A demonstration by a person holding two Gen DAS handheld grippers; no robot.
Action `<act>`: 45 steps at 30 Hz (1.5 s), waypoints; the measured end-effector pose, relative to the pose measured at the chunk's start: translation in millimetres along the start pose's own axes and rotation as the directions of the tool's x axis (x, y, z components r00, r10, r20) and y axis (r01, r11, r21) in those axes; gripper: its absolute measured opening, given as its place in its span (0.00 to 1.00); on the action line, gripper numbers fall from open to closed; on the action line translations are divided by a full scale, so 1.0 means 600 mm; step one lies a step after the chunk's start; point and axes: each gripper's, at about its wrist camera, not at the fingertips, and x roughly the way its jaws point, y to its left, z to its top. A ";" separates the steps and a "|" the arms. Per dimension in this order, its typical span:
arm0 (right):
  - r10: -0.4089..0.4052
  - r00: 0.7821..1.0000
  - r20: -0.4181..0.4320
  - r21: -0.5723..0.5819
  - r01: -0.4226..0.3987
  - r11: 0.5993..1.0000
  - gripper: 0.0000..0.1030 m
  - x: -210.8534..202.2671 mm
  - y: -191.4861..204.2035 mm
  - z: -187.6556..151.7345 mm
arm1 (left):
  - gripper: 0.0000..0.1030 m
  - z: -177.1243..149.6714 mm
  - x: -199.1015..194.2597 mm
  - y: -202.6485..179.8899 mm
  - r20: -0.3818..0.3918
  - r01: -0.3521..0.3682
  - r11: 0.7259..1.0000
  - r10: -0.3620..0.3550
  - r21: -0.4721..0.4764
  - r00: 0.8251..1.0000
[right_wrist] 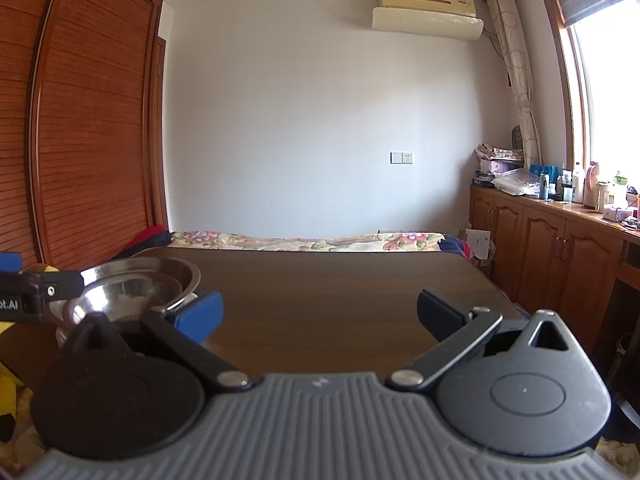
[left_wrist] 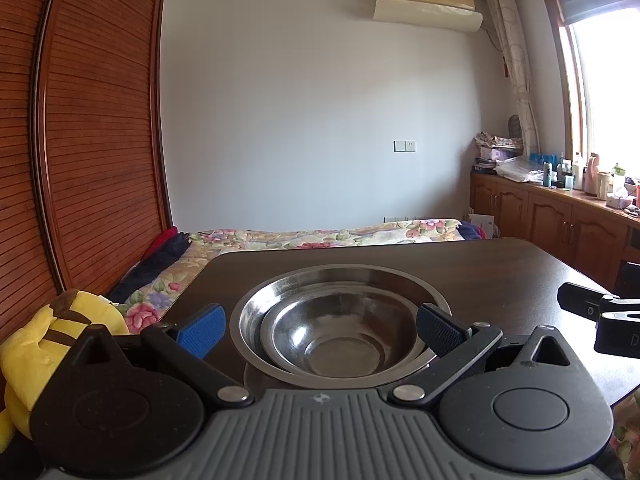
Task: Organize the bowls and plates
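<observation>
Two steel bowls sit nested, small bowl (left_wrist: 340,340) inside the big bowl (left_wrist: 344,292), near the left front corner of the dark table (right_wrist: 320,292). Left gripper (left_wrist: 320,330) is spread wide around them, probably not touching. Right gripper (right_wrist: 320,314) gapes over bare tabletop, loads of room right.

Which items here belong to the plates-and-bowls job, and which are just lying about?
Job items:
- small steel bowl, nested inside the large one
- large steel bowl
- left hand-held gripper, open
- right hand-held gripper, open

Lying about:
- yellow plush toy
- floral bedspread
- bottles on the window cabinet
</observation>
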 end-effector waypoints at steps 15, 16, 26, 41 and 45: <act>0.000 1.000 -0.001 0.000 0.000 1.000 1.00 0.001 0.000 -0.001 | 1.00 -0.001 0.000 -0.002 -0.007 0.001 1.000 -0.001 0.010 1.000; -0.002 1.000 -0.001 0.000 0.002 1.000 1.00 0.001 0.000 -0.001 | 1.00 -0.002 0.000 -0.002 -0.007 0.001 1.000 -0.001 0.011 1.000; -0.003 1.000 -0.003 0.001 0.003 1.000 1.00 0.002 -0.001 -0.001 | 1.00 -0.005 -0.001 -0.004 -0.013 0.004 1.000 -0.003 0.017 1.000; -0.004 1.000 -0.003 0.002 0.004 1.000 1.00 0.002 -0.003 -0.001 | 1.00 -0.004 0.000 -0.005 -0.013 0.003 1.000 -0.003 0.017 1.000; -0.003 1.000 -0.003 0.003 0.003 1.000 1.00 0.002 -0.003 -0.001 | 1.00 -0.004 0.000 -0.005 -0.013 0.004 1.000 -0.004 0.018 1.000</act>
